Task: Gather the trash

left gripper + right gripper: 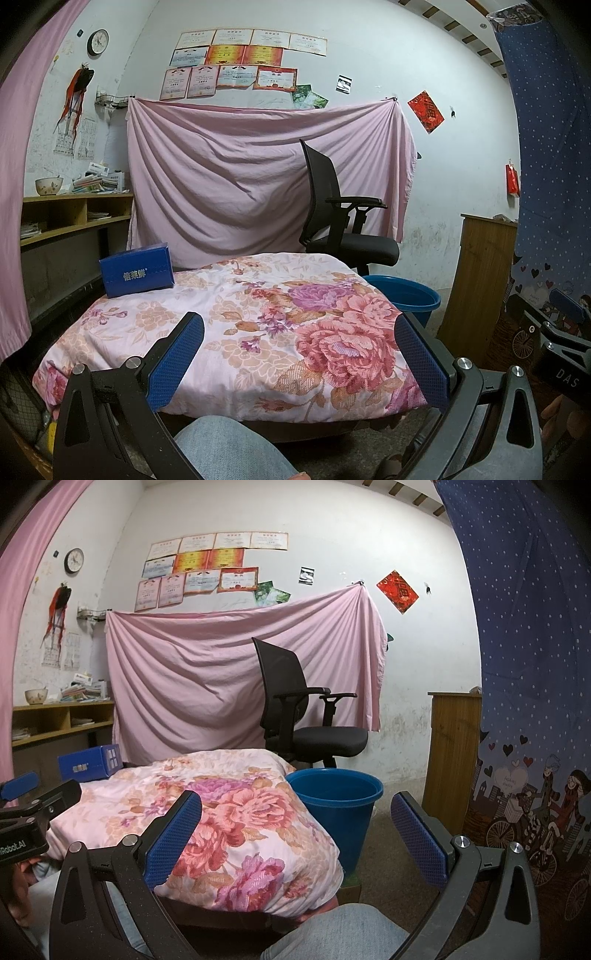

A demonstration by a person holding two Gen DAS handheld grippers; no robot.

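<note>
Both tools are spread wide with nothing between them: the left tool (299, 350) and the right tool (295, 830). A blue box (136, 269) sits at 10 o'clock on the flowery surface (258, 314). A blue bucket (336, 805) stands beside it at 3 o'clock.

1. Directly before us lies a quilt-covered table (236, 325), with our knee (236, 450) below its near edge
2. On the table's far left corner sits a tissue box (137, 269)
3. To the right of the table, on the floor, stands a bucket (338, 797), just beside the quilt's edge
4. Behind the table and bucket stands an office chair (295, 709), facing right
5. Behind the chair a sheet (236, 177) hangs on the wall, with certificates (236, 62) above it
6. At far left is a shelf unit (74, 214) bearing a bowl (48, 185) and papers
7. A wooden cabinet (452, 753) stands right of the bucket, a curtain (535, 664) nearer us on its right
</note>
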